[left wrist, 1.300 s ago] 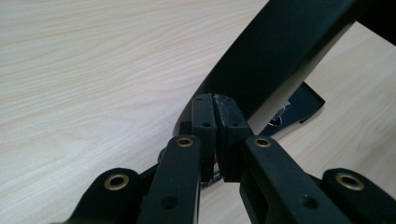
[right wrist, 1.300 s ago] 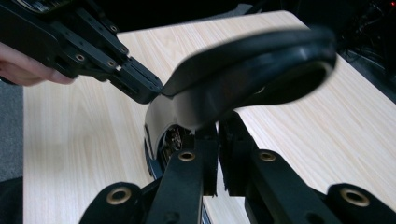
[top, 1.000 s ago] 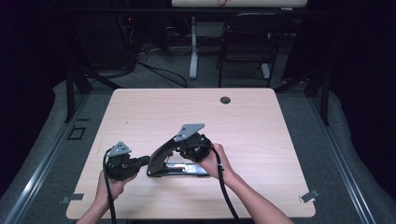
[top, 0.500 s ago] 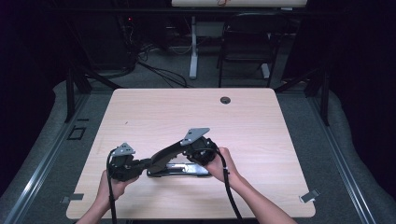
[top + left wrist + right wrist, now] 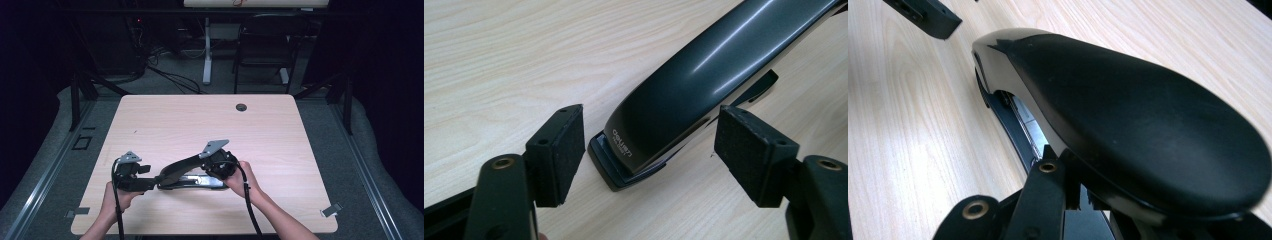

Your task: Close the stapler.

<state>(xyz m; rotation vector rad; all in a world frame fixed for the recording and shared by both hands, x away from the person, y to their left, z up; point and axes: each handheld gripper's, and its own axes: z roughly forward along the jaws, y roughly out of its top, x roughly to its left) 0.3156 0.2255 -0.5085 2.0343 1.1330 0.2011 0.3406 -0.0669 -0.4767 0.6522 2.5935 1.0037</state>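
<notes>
Black stapler (image 5: 187, 175) lies on the table (image 5: 280, 130). Right gripper (image 5: 220, 167) clamps its rear; left gripper (image 5: 649, 150), jaws just opened, flanks its front without touching.

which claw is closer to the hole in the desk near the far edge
Right. The right claw, clamped on the stapler's handle end, sits almost straight below the grommet hole; the left claw, open at the stapler's nose, is farther left.

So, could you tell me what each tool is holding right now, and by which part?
The right tool grips the stapler by its rear handle end. The left tool holds nothing: its jaws have just been opening, and the stapler's nose sits between them untouched.
</notes>
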